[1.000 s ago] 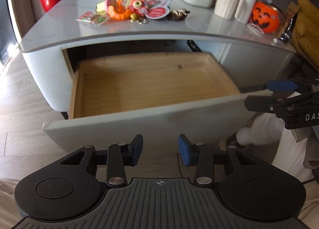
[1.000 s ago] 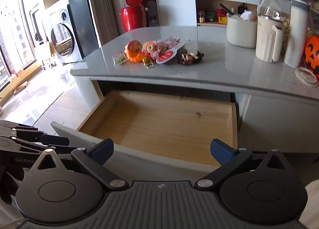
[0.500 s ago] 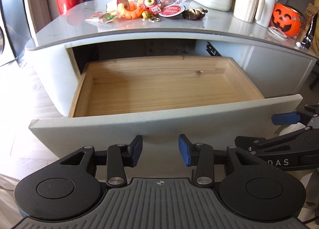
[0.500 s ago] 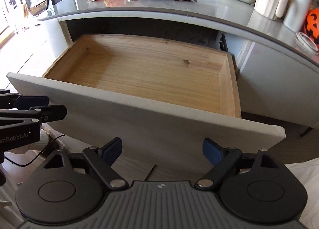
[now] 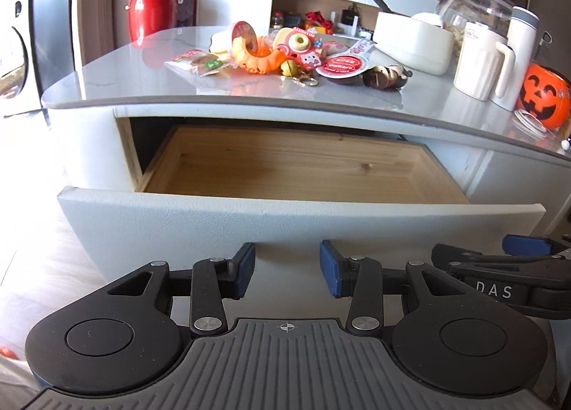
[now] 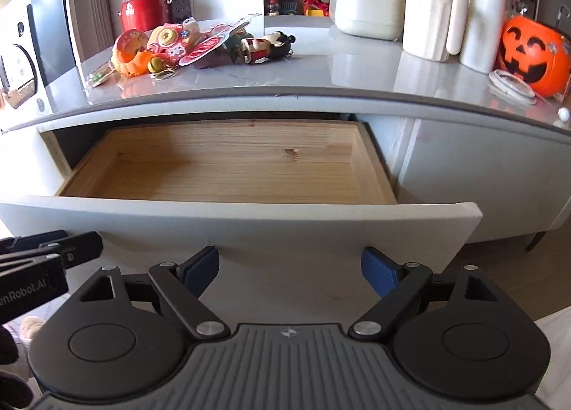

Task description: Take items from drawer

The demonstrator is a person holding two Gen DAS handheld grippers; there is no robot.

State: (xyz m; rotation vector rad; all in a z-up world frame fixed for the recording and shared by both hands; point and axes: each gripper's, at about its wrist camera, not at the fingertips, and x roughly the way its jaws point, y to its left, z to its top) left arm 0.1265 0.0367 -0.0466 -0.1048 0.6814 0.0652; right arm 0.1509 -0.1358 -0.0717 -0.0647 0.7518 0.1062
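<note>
Left gripper (image 5: 287, 274), black with blue pads, half spread and empty, poised just before the pale grey front panel of the pulled-out wooden drawer (image 5: 303, 167); nothing between its jaws. Right gripper (image 6: 289, 272) spread wider, jaws just narrowed a little, likewise empty and hovering before the same panel. Bare pine floor of the drawer in both views, one dark knot near the middle, no items inside as far as visible. Heaped on the glossy grey countertop (image 5: 142, 78) above: an orange plastic pumpkin toy (image 5: 258, 60), a yellow toy camera (image 5: 298, 42), a red-and-white round packet (image 5: 342, 65), a clear snack packet (image 5: 198, 61) and a small dark figurine (image 5: 387, 76). Seen from the left wrist only: the glass lidded jar (image 5: 474, 6) in full. Seen from the right wrist only: the figurine's painted soldier body lying on its side. Common to both: cream jug (image 6: 433, 13), white tub (image 6: 367, 4), orange jack-o'-lantern bucket (image 6: 531, 53), red pedal bin (image 6: 142, 6)
</note>
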